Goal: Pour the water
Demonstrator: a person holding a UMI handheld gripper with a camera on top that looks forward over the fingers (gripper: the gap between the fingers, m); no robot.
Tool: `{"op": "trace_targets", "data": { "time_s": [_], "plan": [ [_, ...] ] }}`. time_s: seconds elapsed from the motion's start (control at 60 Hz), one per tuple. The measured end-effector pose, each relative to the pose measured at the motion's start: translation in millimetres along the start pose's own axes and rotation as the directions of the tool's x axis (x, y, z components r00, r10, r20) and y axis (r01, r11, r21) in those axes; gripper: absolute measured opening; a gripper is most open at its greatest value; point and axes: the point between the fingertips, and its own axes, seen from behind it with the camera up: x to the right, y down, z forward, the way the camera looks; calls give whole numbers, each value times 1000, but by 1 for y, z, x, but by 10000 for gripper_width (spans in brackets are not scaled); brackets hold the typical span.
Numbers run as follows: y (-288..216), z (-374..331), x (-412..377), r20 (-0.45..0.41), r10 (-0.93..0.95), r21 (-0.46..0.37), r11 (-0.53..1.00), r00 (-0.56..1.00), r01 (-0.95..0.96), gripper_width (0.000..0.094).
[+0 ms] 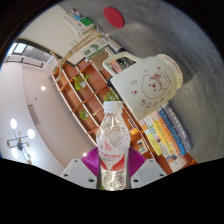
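Observation:
A clear plastic water bottle (pixel 112 140) with a red and white label stands between my fingers, its cap end pointing away from me. My gripper (pixel 113 162) is shut on its lower body, with the purple pads (pixel 92 158) pressed on both sides. A cream mug (pixel 152 85) with bear drawings and a handle lies just beyond the bottle's top and to its right, on a grey surface (pixel 175 30). The whole view is strongly tilted. The bottle's top is close to the mug but apart from it.
A red round disc (pixel 113 16) lies on the grey surface far beyond the mug. Wooden shelves (pixel 90 85) with colourful items stand behind the bottle. Colourful boxes (pixel 165 130) are below the mug. A white ceiling with lights (pixel 25 110) fills the left.

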Motion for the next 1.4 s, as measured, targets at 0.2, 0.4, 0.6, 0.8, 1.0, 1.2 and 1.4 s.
{"op": "trace_targets", "data": {
  "time_s": [0.2, 0.4, 0.6, 0.8, 1.0, 1.2, 1.4],
  "plan": [
    [29, 7, -35, 8, -365, -54, 929, 931, 365, 365],
    [10, 10, -72, -80, -945, -112, 324, 316, 939, 365],
    [-80, -1, -121, -277, -924, -123, -239, -265, 963, 364],
    [-206, -17, -130, -456, -710, -258, -471, -536, 844, 378],
    [-251, -20, -113, -481, -666, -295, -489, -570, 821, 377],
    [-294, -29, -89, -509, -635, -346, -467, -581, 814, 381],
    [-293, -33, -93, -510, -676, -279, -455, -532, 846, 446]
  ]
}}
